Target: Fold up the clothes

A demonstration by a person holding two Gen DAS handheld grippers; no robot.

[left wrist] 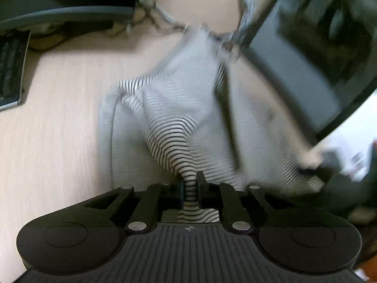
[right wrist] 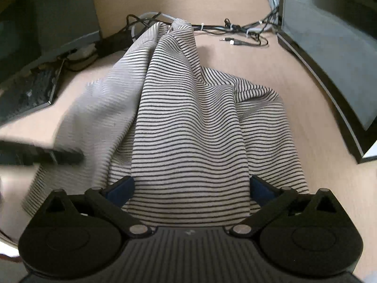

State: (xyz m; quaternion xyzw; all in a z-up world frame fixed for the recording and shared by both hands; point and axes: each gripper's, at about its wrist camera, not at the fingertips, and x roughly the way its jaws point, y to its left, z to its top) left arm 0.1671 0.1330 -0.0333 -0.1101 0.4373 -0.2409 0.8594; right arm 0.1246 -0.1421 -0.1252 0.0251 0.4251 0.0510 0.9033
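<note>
A white garment with thin black stripes (left wrist: 179, 118) lies bunched on a light wooden desk (left wrist: 59, 122). My left gripper (left wrist: 190, 186) is shut on a pinched fold of the striped garment, which stretches away from the jaws. In the right wrist view the same garment (right wrist: 188, 136) drapes over and between the jaws of my right gripper (right wrist: 190, 188), which stand wide apart, open, with cloth lying across the gap. The left gripper shows as a blurred dark shape (right wrist: 47, 156) at the left of the right wrist view.
A dark monitor (right wrist: 329, 47) stands at the right. A keyboard (right wrist: 28, 94) and another dark screen base (left wrist: 66, 14) are at the left. Tangled cables (right wrist: 235, 29) lie at the back of the desk.
</note>
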